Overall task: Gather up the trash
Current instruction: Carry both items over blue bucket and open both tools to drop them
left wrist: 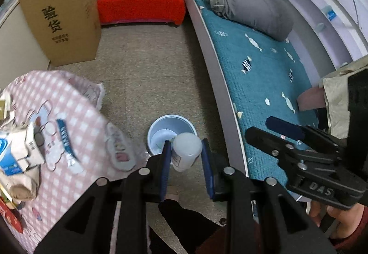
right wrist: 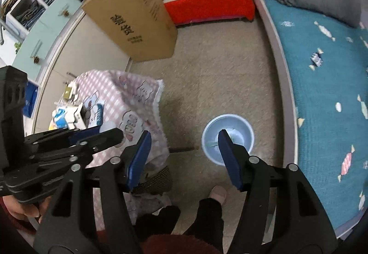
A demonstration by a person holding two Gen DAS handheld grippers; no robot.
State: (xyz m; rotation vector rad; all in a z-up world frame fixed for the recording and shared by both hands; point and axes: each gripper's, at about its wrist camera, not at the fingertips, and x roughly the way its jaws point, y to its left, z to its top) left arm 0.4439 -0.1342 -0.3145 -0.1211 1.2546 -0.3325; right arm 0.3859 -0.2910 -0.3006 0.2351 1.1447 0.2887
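Your left gripper clenches the white bottle just above the blue bin; your right gripper hangs released, nothing between its fingers.

left gripper holds a white bottle between its blue pads. bottle hangs above the blue bin on the floor.

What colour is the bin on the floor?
The bin is light blue, clearest in the right wrist view.
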